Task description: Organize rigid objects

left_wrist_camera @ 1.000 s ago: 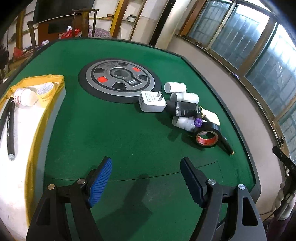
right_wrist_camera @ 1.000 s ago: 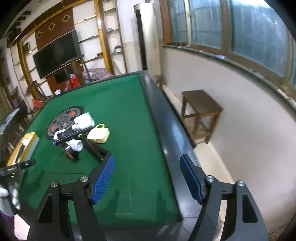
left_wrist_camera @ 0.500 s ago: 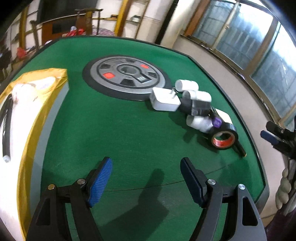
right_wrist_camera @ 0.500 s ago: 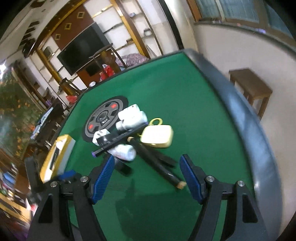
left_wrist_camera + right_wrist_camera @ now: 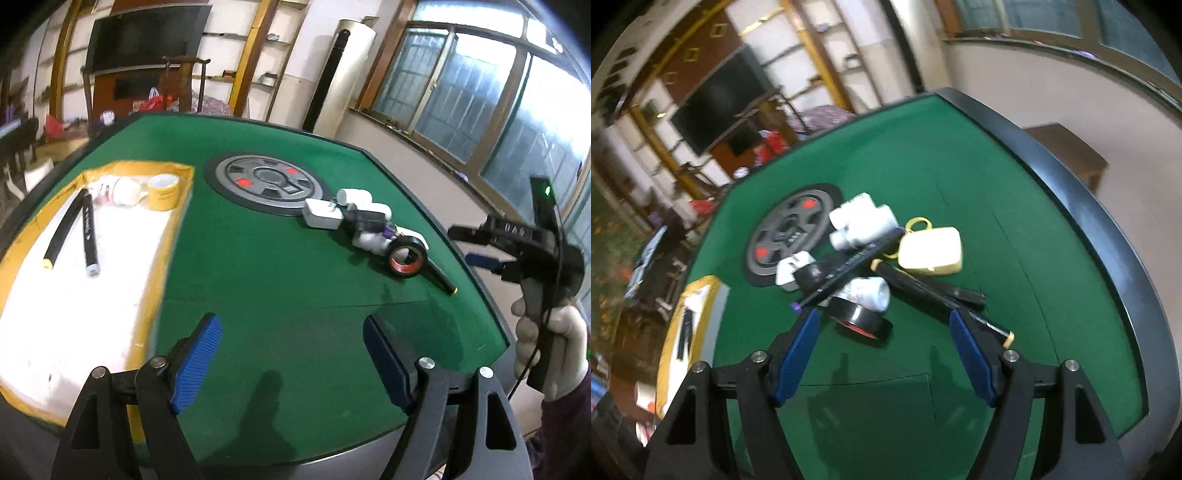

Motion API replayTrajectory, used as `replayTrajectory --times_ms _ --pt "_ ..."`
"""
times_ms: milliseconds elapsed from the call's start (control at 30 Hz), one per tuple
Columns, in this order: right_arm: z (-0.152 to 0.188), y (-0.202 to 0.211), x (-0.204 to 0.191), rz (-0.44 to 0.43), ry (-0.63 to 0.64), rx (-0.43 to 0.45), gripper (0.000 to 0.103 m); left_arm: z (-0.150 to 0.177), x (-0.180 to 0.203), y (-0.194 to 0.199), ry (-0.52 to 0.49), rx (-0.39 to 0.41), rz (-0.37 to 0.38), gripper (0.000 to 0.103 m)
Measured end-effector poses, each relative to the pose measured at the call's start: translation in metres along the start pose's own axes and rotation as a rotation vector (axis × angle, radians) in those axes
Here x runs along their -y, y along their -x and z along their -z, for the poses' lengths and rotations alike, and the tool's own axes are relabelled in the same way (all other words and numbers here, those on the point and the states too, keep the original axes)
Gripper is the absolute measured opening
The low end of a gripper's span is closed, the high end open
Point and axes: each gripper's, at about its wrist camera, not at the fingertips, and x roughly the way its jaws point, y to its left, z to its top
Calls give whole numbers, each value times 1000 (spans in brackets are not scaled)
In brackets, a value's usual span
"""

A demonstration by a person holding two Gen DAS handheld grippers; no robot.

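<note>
The right gripper's own view is smeared by motion: shelves, the dark screen [image 5: 720, 107] and clutter at its left edge dissolve into streaks. Ahead of its fingers, a long black pen [image 5: 849, 267] lies across the pile [image 5: 864, 266], hiding parts of the white pipe fittings [image 5: 862, 225] and charger [image 5: 792, 271] beneath. The right finger [image 5: 971, 358] covers part of a black stick [image 5: 923, 291]. Lettering on the pen is too small to read. In the left gripper's view, the tray [image 5: 37, 221] runs off the left edge, the markers' [image 5: 88, 236] print is illegible, and the person's sleeve [image 5: 561, 428] is cut by the frame.
</note>
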Motion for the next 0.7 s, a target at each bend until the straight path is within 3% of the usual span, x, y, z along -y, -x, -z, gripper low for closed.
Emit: replayTrajectory --times_ms 167,367,533,700 --pt "-5 -18 -18 40 8 -39 72 -9 -23 0 19 -25 67 83" --pt "-19 -45 -38 -49 57 -71 72 -10 -17 -11 20 -46 75 83" --pt "-30 -78 -28 -130 53 -126 72 -6 -3 -14 26 -29 44 83" --pt "-25 -81 -24 -242 45 -163 74 -12 -4 -17 66 -34 24 83"
